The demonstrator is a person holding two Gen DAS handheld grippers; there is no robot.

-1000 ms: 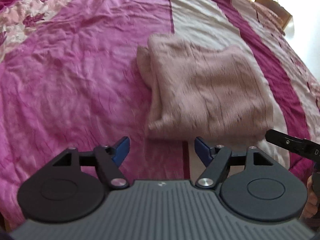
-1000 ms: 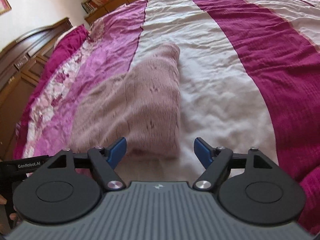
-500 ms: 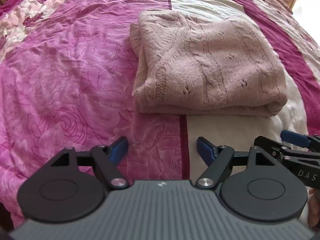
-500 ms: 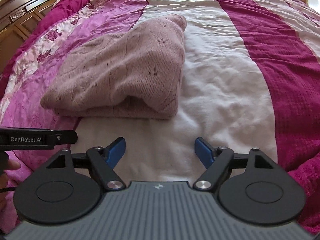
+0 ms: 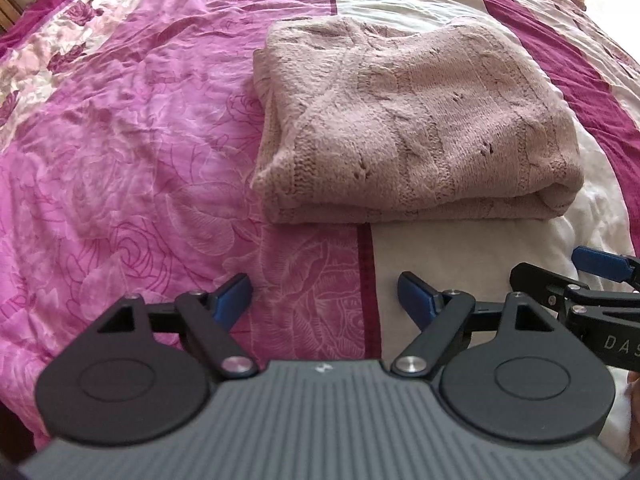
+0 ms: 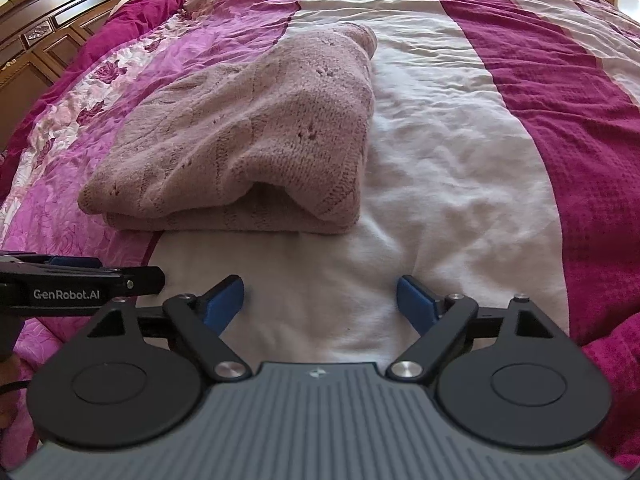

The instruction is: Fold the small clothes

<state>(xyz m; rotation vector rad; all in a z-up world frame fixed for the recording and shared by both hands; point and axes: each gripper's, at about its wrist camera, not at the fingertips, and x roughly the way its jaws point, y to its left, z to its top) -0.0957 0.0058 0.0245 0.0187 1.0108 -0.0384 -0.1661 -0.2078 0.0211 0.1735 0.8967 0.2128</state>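
A pale pink knitted sweater [image 5: 408,120] lies folded into a thick rectangle on the bed; it also shows in the right wrist view [image 6: 248,136]. My left gripper [image 5: 325,294] is open and empty, just short of the sweater's near edge. My right gripper [image 6: 320,298] is open and empty, also short of that edge, near its right corner. The right gripper also appears at the right edge of the left wrist view [image 5: 592,280]. The left gripper shows at the left of the right wrist view [image 6: 80,280].
The bed cover [image 5: 120,140] has pink floral, white [image 6: 440,152] and dark magenta stripes [image 6: 560,80]. A dark wooden headboard [image 6: 48,40] runs along the far left. Wooden furniture stands beyond the bed's far end.
Both grippers have drawn back from the sweater toward the bed's near edge and stayed open. The sweater lies still in its folded shape.
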